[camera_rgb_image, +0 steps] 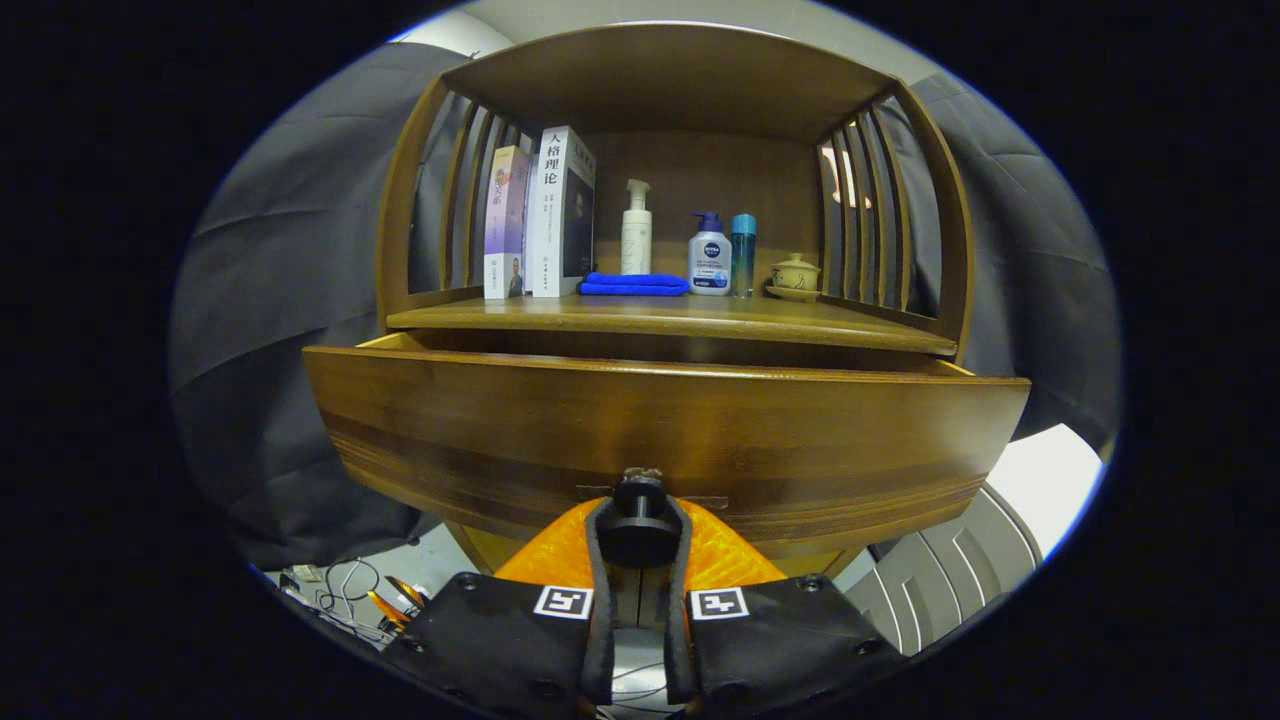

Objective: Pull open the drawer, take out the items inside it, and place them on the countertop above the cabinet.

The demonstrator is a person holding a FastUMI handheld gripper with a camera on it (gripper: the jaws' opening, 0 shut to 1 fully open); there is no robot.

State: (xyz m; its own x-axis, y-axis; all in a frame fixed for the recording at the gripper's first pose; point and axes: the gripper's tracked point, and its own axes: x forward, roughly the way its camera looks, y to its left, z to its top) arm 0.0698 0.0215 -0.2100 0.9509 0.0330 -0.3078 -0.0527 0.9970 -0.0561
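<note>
The gripper [639, 530] is clenched on the drawer's black knob [639, 505]. The drawer [660, 430] juts out beneath the tabletop [660, 318], whose front edge is bare before the bottles [709, 255].

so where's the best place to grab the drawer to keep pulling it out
By the round dark knob low at the middle of the drawer front, straight on from the front. It is the one part that juts out from the wide flat panel, and being central it should pull evenly. The gripper is closed on that knob, one finger on each side.
</note>
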